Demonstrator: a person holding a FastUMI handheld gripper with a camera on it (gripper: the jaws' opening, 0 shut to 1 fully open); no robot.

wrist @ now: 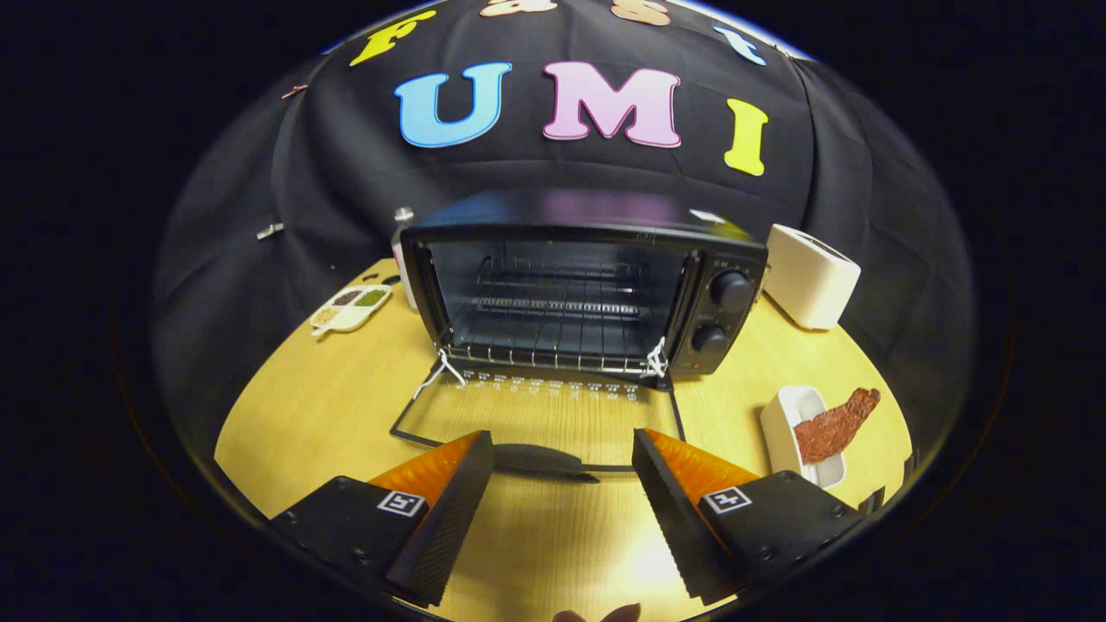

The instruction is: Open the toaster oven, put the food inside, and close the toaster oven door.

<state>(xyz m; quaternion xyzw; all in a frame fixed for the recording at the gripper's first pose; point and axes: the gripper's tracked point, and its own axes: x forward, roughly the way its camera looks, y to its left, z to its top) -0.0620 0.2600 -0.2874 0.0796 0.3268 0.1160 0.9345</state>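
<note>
A black toaster oven (pixel 584 285) stands on the wooden table with its glass door (pixel 536 415) folded down flat toward me. Its wire rack (pixel 553 354) is bare. The door's dark handle (pixel 540 459) lies just ahead of my gripper (pixel 562 471), level with the gap between the fingertips and not touched by them. The fingers stand wide apart and hold nothing. To the right of the right finger, a reddish-brown strip of food (pixel 834 426) lies across a small white dish (pixel 799 432), one end hanging over the rim.
A white box-shaped appliance (pixel 810 276) stands right of the oven. A white divided dish of grains (pixel 350 308) and a bottle (pixel 402 250) sit to the oven's left. The table's front edge runs close below the fingers. Black cloth backs the booth.
</note>
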